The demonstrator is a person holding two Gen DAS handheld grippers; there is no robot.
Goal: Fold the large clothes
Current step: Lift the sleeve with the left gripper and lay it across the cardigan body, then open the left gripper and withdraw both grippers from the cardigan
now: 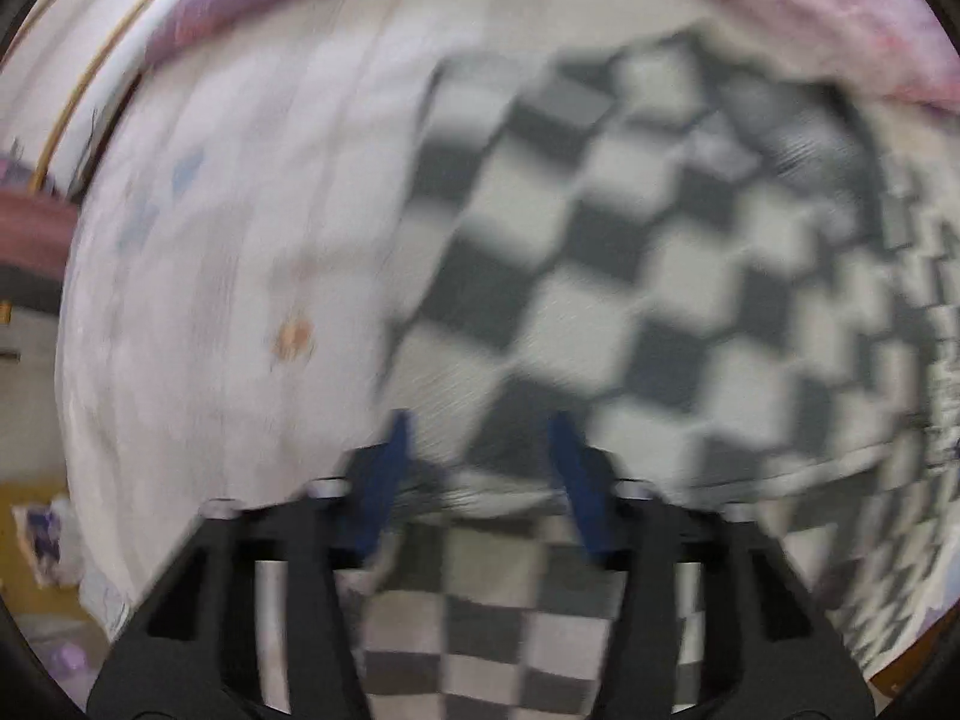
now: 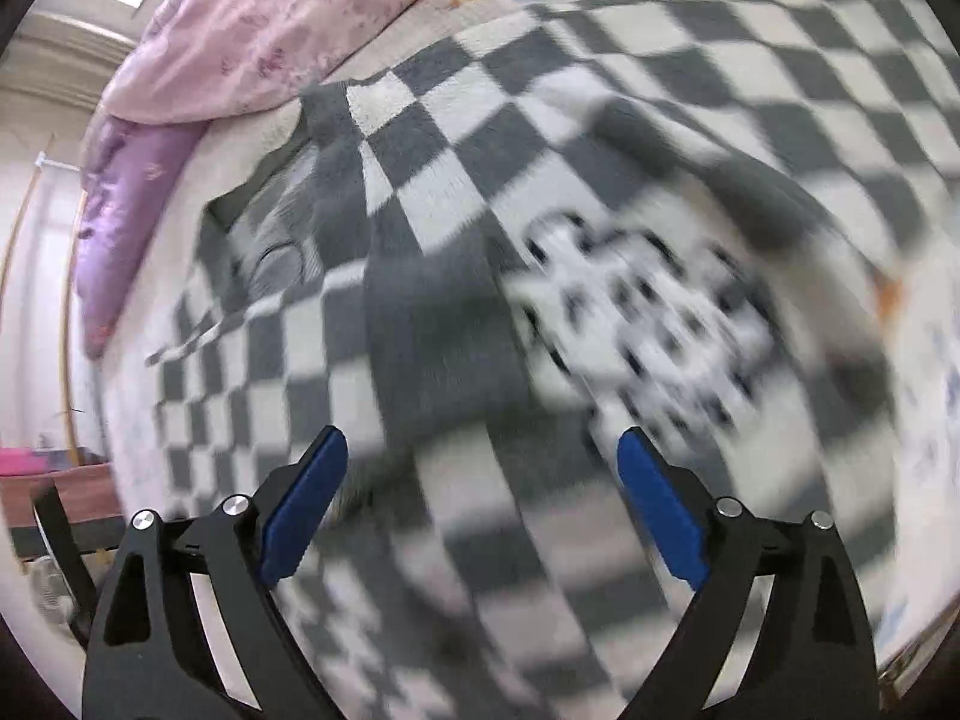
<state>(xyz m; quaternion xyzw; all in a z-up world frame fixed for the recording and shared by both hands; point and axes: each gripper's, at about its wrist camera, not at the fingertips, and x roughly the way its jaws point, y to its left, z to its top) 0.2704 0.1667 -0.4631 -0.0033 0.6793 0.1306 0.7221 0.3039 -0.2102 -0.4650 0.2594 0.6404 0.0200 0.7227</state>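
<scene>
A pink floral quilt [image 2: 264, 18] and purple pillow [image 2: 129, 204] bordered the fuzzy checkered garment [image 2: 432, 312] on the bed [image 1: 240, 228]; my left gripper [image 1: 483, 438] and right gripper [image 2: 483, 450] jaws hung released.

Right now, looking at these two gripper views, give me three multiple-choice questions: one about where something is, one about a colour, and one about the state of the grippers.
1. Where does the checkered garment lie?
A. On a pale bed sheet
B. On a hanger
C. In a basket

2. What colours are the garment's checks?
A. Red and yellow
B. Dark grey and white
C. Green and blue

3. How do the right gripper jaws stand?
A. Clamped shut on a pillow
B. Wide apart, nothing pinched
C. Closed on a hanger

Answers:
1. A, the sheet shows beside the garment in the left wrist view.
2. B, grey and white squares fill both views.
3. B, the blue pads stand far apart above the cloth.
</scene>
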